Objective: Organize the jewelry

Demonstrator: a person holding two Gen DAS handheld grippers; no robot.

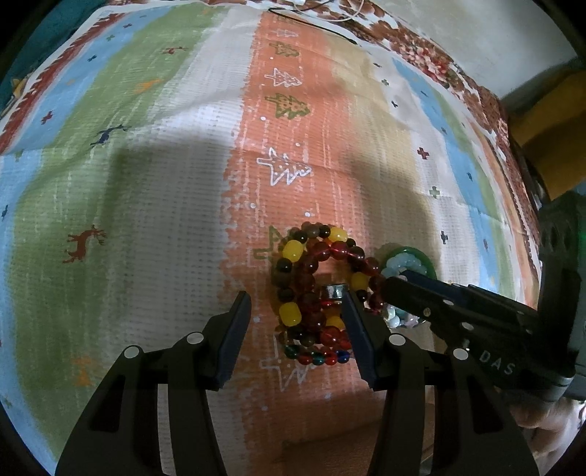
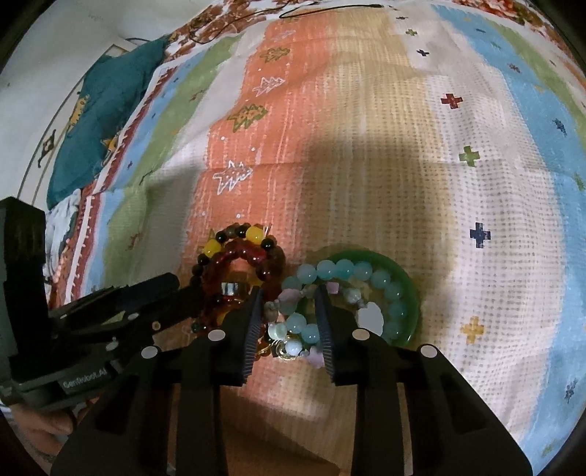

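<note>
A pile of red, brown and yellow bead bracelets (image 1: 311, 282) lies on the patterned cloth, with a small silver ring (image 1: 333, 292) in its middle. My left gripper (image 1: 296, 307) is open, its fingers around the pile. Beside it lie a green bangle (image 2: 406, 282), a pale blue bead bracelet (image 2: 344, 271) and small pastel charms (image 2: 289, 296). My right gripper (image 2: 289, 304) is open, its fingers around the near beads of the blue bracelet. Each gripper shows in the other's view: the right one (image 1: 388, 283), the left one (image 2: 183, 289).
The striped cloth (image 1: 183, 183) with tree and deer prints covers the whole surface. A teal pillow (image 2: 106, 121) lies at the far left edge. A black cord (image 2: 329, 9) lies at the far end. A wall stands behind.
</note>
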